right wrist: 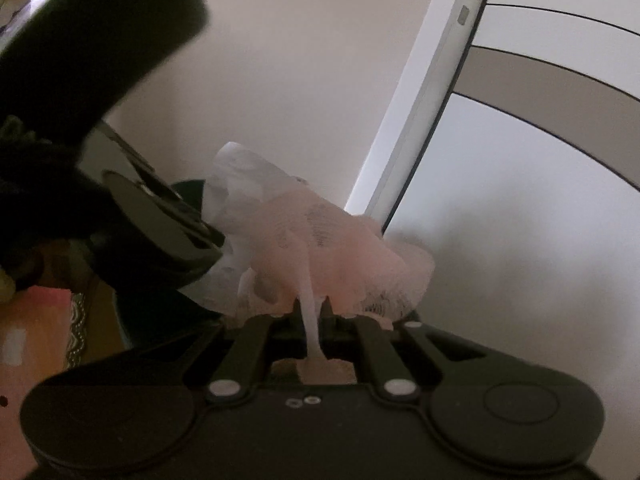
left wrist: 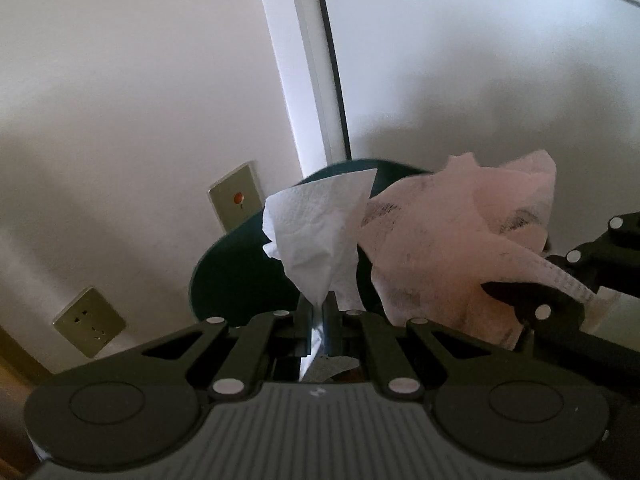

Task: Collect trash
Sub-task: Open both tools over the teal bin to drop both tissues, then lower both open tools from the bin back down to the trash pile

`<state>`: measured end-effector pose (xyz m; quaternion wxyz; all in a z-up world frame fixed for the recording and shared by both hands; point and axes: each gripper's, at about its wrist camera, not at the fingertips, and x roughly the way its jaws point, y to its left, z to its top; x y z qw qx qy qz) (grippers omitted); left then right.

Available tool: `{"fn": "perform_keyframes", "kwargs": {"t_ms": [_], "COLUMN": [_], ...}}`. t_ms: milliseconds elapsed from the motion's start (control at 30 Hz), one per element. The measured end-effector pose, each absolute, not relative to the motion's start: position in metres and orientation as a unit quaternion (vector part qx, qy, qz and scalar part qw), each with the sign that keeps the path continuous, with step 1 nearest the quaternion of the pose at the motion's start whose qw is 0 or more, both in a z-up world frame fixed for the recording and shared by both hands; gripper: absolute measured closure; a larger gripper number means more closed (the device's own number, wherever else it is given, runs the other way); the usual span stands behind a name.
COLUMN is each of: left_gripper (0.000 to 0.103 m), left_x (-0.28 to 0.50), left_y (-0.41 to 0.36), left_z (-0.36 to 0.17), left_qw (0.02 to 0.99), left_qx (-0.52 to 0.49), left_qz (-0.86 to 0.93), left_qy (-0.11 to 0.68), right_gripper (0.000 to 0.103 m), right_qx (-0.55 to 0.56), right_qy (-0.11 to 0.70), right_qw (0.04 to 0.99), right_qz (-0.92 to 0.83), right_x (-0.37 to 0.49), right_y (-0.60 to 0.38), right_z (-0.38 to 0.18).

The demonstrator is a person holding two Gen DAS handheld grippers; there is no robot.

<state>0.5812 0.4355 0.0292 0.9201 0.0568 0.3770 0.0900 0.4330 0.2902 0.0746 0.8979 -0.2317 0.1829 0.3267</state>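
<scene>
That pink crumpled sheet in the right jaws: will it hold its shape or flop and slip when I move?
The pink crumpled sheet is probably floppy: it bunches loosely above the right gripper. It looks very light, so quick moves may make it flutter. Only a thin twisted strand is pinched, so it might tear or slip out.

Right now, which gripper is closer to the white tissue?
Left. The left gripper is shut on the white tissue; the right gripper, just beside it, is shut on the pink tissue instead.

Dim, soft indoor light throws vague shadows on the walls; fisheye edges curve, and nearby objects blur.
</scene>
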Motion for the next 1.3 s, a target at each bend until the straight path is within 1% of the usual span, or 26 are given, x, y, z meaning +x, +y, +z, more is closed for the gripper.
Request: {"fn": "perform_keyframes", "kwargs": {"t_ms": [133,167,233,300,333,367,433,467,500,533,567,600,767,1000,1100,1167,1300], "left_gripper": [0.098,0.098,0.097,0.095,0.095,0.093,0.087,0.076,0.057,0.044,0.026,0.023,0.023,0.023,0.023,0.021,0.021], "left_x": [0.592,0.594,0.597,0.599,0.6,0.6,0.6,0.595,0.593,0.592,0.59,0.587,0.575,0.553,0.536,0.524,0.503], "left_y": [0.438,0.439,0.441,0.442,0.442,0.442,0.443,0.442,0.442,0.441,0.44,0.439,0.432,0.42,0.406,0.393,0.367], "left_z": [0.02,0.019,0.016,0.014,0.013,0.014,0.015,0.017,0.018,0.02,0.021,0.023,0.033,0.058,0.068,0.073,0.078], "left_qw": [0.908,0.905,0.9,0.895,0.894,0.894,0.894,0.895,0.896,0.899,0.902,0.904,0.909,0.931,0.94,0.944,0.949], "left_qx": [0.053,0.053,0.047,0.042,0.04,0.039,0.034,0.032,0.032,0.032,0.033,0.037,0.042,0.029,0.028,0.03,0.033], "left_qz": [0.085,0.087,0.09,0.094,0.095,0.095,0.09,0.089,0.09,0.09,0.091,0.097,0.095,0.069,0.05,0.037,0.011], "left_qy": [0.408,0.413,0.425,0.434,0.437,0.437,0.437,0.436,0.433,0.428,0.422,0.415,0.404,0.357,0.336,0.326,0.312], "right_gripper": [0.095,0.09,0.086,0.084,0.078,0.07,0.069,0.068,0.066,0.06,0.059,0.058,0.053,0.052,0.05,0.048,0.047], "right_qx": [-0.241,-0.243,-0.247,-0.249,-0.25,-0.248,-0.24,-0.236,-0.233,-0.231,-0.23,-0.23,-0.219,-0.195,-0.177,-0.17,-0.155], "right_qy": [0.189,0.19,0.188,0.19,0.189,0.187,0.182,0.182,0.179,0.175,0.173,0.171,0.169,0.146,0.148,0.15,0.157], "right_qw": [0.893,0.892,0.893,0.891,0.892,0.894,0.897,0.897,0.899,0.901,0.902,0.904,0.909,0.918,0.922,0.925,0.93], "right_qz": [0.33,0.33,0.327,0.33,0.327,0.323,0.324,0.325,0.324,0.323,0.321,0.317,0.311,0.314,0.311,0.306,0.293], "right_x": [0.44,0.439,0.437,0.435,0.436,0.434,0.432,0.43,0.427,0.428,0.426,0.425,0.415,0.384,0.367,0.357,0.336], "right_y": [0.296,0.297,0.296,0.295,0.295,0.293,0.289,0.286,0.282,0.28,0.277,0.275,0.255,0.203,0.173,0.155,0.116], "right_z": [0.071,0.07,0.069,0.068,0.068,0.069,0.071,0.072,0.072,0.073,0.074,0.075,0.083,0.104,0.108,0.109,0.107]}}
